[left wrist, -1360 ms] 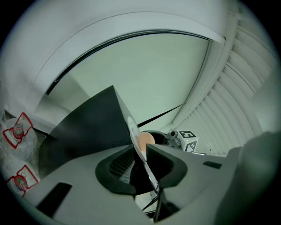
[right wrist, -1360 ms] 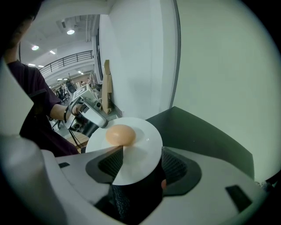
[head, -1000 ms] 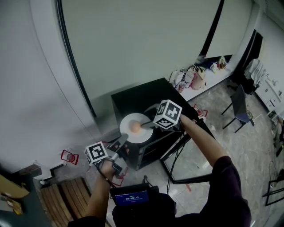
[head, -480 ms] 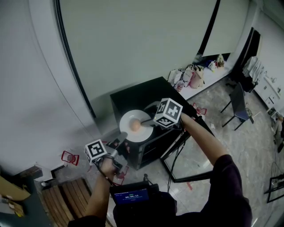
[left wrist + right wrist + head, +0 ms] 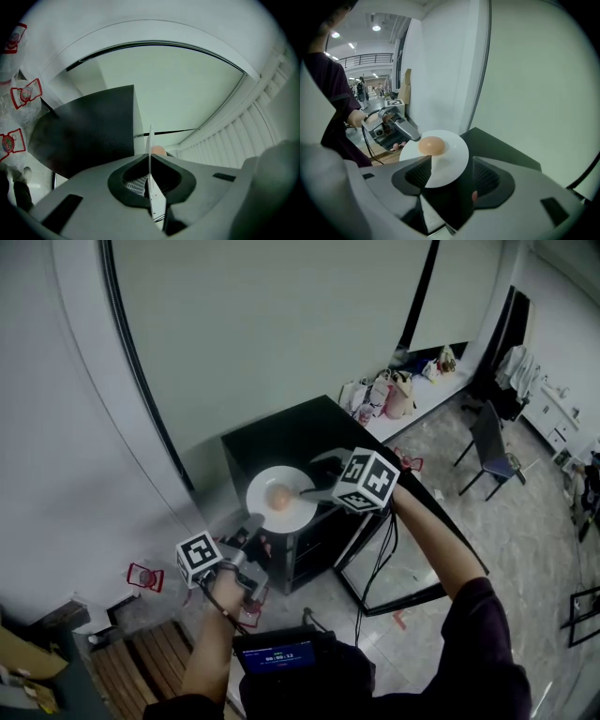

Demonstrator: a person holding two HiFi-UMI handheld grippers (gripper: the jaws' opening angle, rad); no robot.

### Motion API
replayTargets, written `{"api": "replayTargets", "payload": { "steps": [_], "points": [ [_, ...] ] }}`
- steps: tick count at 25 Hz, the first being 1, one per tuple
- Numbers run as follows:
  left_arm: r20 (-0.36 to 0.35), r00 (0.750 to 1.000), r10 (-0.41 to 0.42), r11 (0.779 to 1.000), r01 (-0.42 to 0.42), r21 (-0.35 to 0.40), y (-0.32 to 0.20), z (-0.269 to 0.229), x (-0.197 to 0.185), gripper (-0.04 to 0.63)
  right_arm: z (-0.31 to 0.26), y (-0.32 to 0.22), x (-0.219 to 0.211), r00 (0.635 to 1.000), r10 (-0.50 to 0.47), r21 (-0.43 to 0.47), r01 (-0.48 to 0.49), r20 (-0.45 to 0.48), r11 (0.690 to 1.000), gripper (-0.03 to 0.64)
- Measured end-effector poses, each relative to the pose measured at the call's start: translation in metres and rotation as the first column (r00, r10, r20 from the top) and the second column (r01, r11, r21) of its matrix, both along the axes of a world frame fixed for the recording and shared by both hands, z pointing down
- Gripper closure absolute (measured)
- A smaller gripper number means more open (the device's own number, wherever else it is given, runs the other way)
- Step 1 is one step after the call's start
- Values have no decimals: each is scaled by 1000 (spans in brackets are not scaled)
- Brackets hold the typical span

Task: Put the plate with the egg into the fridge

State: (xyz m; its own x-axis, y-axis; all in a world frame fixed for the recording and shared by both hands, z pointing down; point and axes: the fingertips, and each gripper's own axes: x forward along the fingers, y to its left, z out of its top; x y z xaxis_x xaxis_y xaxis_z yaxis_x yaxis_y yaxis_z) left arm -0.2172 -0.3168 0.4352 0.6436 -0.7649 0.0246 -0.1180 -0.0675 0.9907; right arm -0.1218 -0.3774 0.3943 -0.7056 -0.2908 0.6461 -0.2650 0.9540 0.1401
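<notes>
The plate (image 5: 272,515) is round, white and shallow, and is held level in the air. Its near rim is pinched by the left gripper (image 5: 253,521), whose fingers (image 5: 84,201) have just been closing on it. A brown egg (image 5: 279,495) sits near its middle. The plate hangs over the front top edge of the low black fridge (image 5: 281,442).

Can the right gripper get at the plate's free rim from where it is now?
Probably yes. The right gripper is open, empty and close beside the plate, with nothing between them. The left gripper clamps the opposite rim, and the egg sits mid-plate, clear of that edge.
</notes>
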Motion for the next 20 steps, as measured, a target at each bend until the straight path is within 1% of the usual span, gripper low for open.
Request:
{"api": "replayTargets", "payload": {
  "steps": [4,6,8,11,13,17,20],
  "points": [
    [6,1000,5,1000,-5,-6,18,-3,17,574,-18,35,25,998,42,90,-47,55,995,341],
    [9,1000,3,1000,-3,-15,27,-3,28,572,-23,52,36,996,52,121,-61,78,991,341],
    [13,1000,-3,1000,3,-4,36,-1,40,572,-23,70,48,994,54,141,-67,96,988,341],
    [15,1000,-14,1000,14,10,54,0,63,574,-19,97,68,992,43,147,-60,120,987,341],
    [32,999,-30,1000,30,10,69,2,78,572,-16,115,82,990,33,142,-53,139,988,341],
    [33,997,-65,998,65,-19,100,8,108,572,-8,153,112,987,16,133,-38,161,990,341],
    [30,997,-69,997,70,-31,121,17,131,572,3,177,132,989,14,126,-33,148,992,341]
  ]
}}
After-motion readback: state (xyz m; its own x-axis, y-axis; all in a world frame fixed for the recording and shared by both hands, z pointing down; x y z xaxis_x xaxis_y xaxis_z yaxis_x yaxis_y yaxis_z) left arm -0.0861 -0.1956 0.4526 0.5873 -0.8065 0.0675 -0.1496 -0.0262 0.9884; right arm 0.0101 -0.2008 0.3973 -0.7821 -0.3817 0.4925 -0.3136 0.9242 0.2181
